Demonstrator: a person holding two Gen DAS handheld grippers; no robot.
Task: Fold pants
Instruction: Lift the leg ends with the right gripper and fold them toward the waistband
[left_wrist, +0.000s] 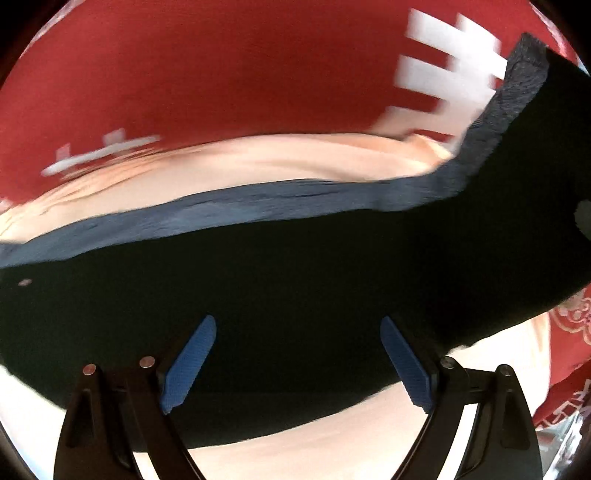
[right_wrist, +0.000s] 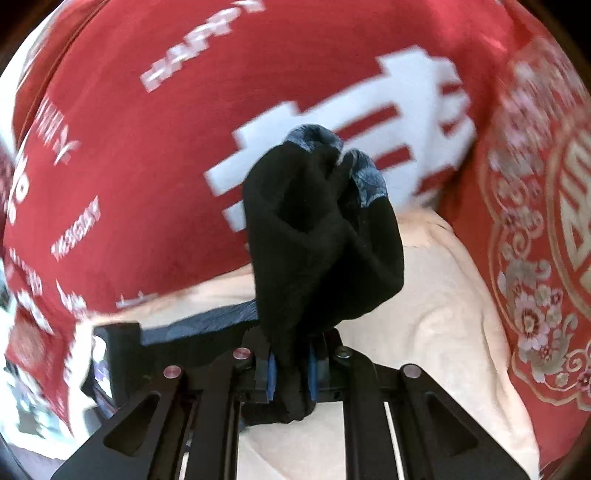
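Right tool (right_wrist: 291, 373) points steeply down, clamped on bunched black pants (right_wrist: 321, 236); left tool (left_wrist: 295, 365) spread apart.

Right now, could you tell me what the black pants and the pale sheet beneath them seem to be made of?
The black pants look like a soft matte knit, possibly fleece: no sheen, thick rounded folds, with a blue-grey patterned band. The pale peach sheet looks like thin smooth woven cloth, perhaps cotton, judging by its shallow creases. Motion blur leaves both uncertain.

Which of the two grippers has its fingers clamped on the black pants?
The right gripper: its fingers pinch a bunch of the black pants. The left gripper hangs open above them.
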